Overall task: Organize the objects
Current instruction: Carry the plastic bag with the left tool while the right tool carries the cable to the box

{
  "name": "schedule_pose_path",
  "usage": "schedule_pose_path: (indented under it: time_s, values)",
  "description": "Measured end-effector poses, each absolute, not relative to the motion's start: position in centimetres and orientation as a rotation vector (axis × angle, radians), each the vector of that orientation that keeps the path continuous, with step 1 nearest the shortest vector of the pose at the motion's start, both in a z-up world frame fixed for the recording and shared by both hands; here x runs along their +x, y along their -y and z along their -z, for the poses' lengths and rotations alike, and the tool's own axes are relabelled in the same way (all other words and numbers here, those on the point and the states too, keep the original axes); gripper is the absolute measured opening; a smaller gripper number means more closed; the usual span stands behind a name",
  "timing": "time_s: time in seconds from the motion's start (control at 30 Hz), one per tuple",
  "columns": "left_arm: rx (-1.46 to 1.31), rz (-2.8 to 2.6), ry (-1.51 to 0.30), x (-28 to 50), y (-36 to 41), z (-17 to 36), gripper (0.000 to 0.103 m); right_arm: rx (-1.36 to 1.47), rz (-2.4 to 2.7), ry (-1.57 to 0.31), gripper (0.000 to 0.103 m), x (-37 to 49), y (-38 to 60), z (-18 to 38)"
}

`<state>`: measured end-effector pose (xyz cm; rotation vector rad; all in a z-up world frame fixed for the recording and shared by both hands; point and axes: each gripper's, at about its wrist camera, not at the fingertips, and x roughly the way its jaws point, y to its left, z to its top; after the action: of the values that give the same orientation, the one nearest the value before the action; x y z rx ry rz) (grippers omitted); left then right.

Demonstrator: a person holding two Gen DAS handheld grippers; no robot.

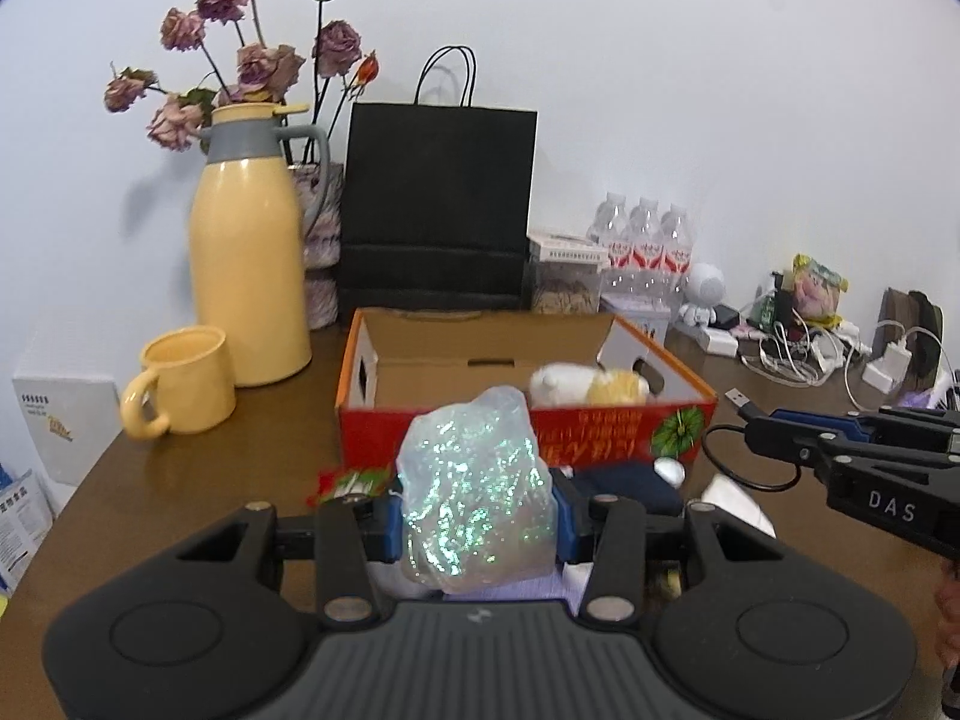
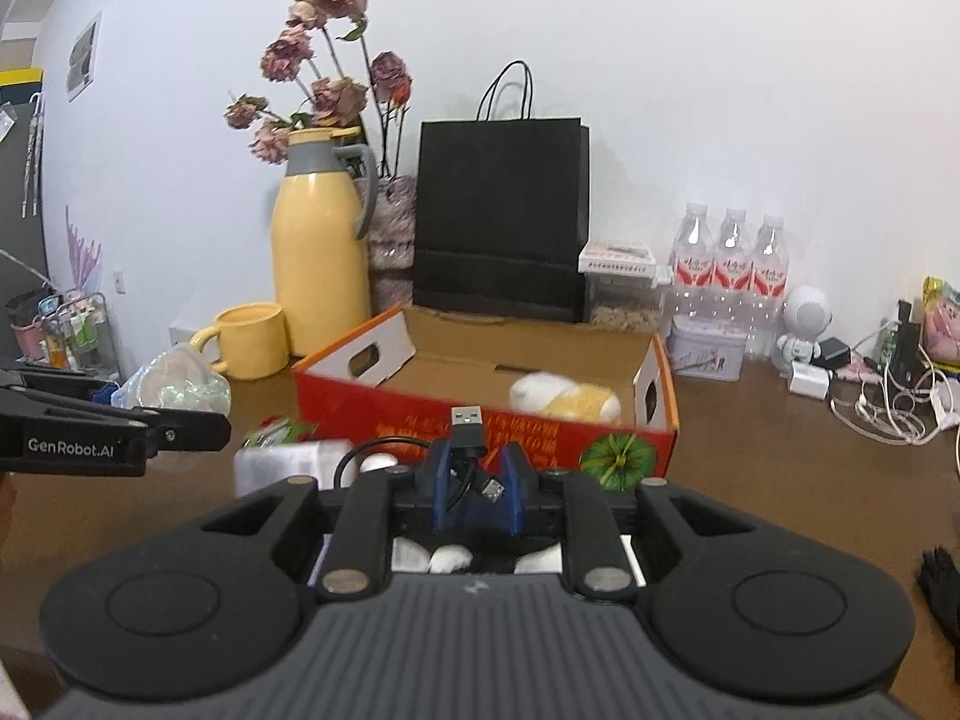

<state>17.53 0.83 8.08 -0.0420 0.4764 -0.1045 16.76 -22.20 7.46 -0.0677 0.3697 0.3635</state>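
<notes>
My left gripper point(image 1: 477, 519) is shut on a clear iridescent plastic bag point(image 1: 477, 492), held in front of the open orange cardboard box point(image 1: 480, 360). The bag also shows in the right wrist view point(image 2: 174, 387). My right gripper point(image 2: 477, 474) is shut on a black USB cable point(image 2: 468, 426), just in front of the box point(image 2: 480, 402). The cable and right gripper point(image 1: 756, 426) show at the right of the left wrist view. A white and yellow plush toy point(image 2: 564, 396) lies inside the box. Small items lie on the table before the box: a red-green packet point(image 2: 279, 429), white objects point(image 1: 669, 468).
A yellow thermos point(image 1: 246, 264), yellow mug point(image 1: 180, 384), dried flowers point(image 1: 240, 60) and black paper bag point(image 1: 438, 210) stand behind the box. Water bottles point(image 2: 729, 264), a small white robot figure point(image 2: 801, 324), chargers and cables point(image 2: 888, 396) fill the right of the brown table point(image 2: 780, 450).
</notes>
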Motion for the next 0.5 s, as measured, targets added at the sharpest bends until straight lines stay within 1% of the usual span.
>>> schedule_pose_path:
  time_s: [0.27, 0.5]
  values:
    - [-0.046, 0.095, -0.445, 23.3, -0.4, -9.4, 0.043, -0.070, -0.354, -0.354, 0.019, 22.2, 21.6, -8.5]
    - [-0.052, 0.067, -0.451, 28.3, -0.4, -9.4, 0.043, -0.070, -0.349, -0.361, 0.019, 27.3, 21.2, -8.5]
